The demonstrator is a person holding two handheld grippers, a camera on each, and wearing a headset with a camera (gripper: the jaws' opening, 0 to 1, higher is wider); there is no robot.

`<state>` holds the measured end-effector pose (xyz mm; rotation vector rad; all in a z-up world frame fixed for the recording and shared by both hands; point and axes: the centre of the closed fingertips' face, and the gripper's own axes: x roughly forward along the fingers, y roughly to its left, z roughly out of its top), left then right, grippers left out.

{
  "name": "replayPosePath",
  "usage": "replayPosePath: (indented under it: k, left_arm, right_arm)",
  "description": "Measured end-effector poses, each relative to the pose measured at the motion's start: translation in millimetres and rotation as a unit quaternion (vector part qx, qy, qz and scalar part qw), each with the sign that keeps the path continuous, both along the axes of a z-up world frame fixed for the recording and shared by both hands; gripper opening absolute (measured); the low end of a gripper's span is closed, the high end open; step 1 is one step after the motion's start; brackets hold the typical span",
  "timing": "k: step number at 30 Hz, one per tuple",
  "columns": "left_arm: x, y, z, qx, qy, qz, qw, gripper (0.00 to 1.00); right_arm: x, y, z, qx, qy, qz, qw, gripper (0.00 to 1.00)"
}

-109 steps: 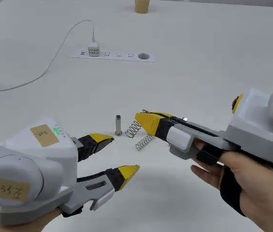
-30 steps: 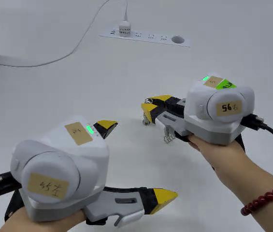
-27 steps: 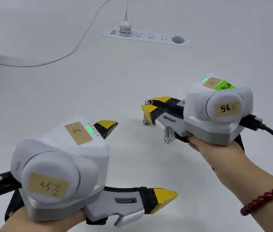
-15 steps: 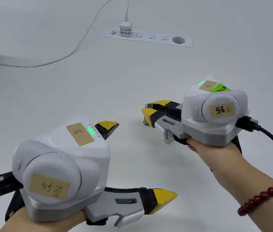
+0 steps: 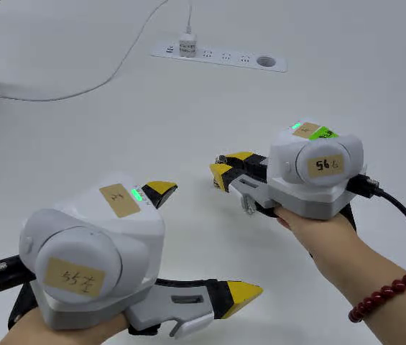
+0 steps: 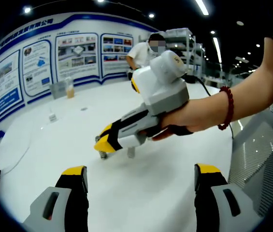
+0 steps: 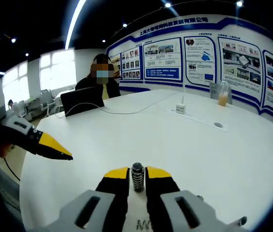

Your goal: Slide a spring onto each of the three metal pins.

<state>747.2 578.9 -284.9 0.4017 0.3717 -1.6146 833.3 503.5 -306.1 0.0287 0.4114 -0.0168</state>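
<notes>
Spring (image 7: 137, 179): upright, clamped between the right gripper's (image 7: 137, 172) jaws, low over mid-bench (image 5: 116, 122), well short of the power strip (image 5: 219, 56) toward the far edge. Left gripper (image 6: 141, 169): jaws wide apart, holding nothing.

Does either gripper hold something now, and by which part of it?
The right gripper is shut on a spring, its fingers pressing the two sides of the coil just below its top end. The left gripper is open and holds nothing.
</notes>
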Motion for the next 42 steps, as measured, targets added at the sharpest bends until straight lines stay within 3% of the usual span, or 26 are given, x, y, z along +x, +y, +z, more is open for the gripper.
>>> replayPosePath:
  k: [11, 19, 30, 37, 42]
  left_arm:
    - [0.5, -0.7, 2.5, -0.004, -0.011, 0.000, 0.9999, 0.93]
    - [-2.0, -2.1, 5.9, -0.008, -0.015, -0.005, 0.9998, 0.92]
    - [-4.5, -4.9, 10.8, -0.007, -0.036, -0.014, 0.9992, 0.86]
    - [-2.1, -5.9, 10.5, 0.001, -0.040, -0.013, 0.9991, 0.81]
    - [-3.2, -8.9, 9.4, 0.007, -0.056, -0.022, 0.9981, 0.79]
  right_arm:
    - [-7.2, 1.6, 21.0, 0.021, -0.013, -0.006, 0.9997, 0.27]
    - [-19.4, 0.4, 29.2, 0.027, -0.006, -0.008, 0.9996, 0.37]
    - [-46.9, -2.6, 43.8, 0.040, -0.007, -0.020, 0.9990, 0.49]
    - [-68.0, -10.4, 50.0, 0.047, -0.011, -0.037, 0.9981, 0.53]
    - [-83.2, -16.7, 49.4, 0.050, -0.010, -0.046, 0.9977, 0.54]
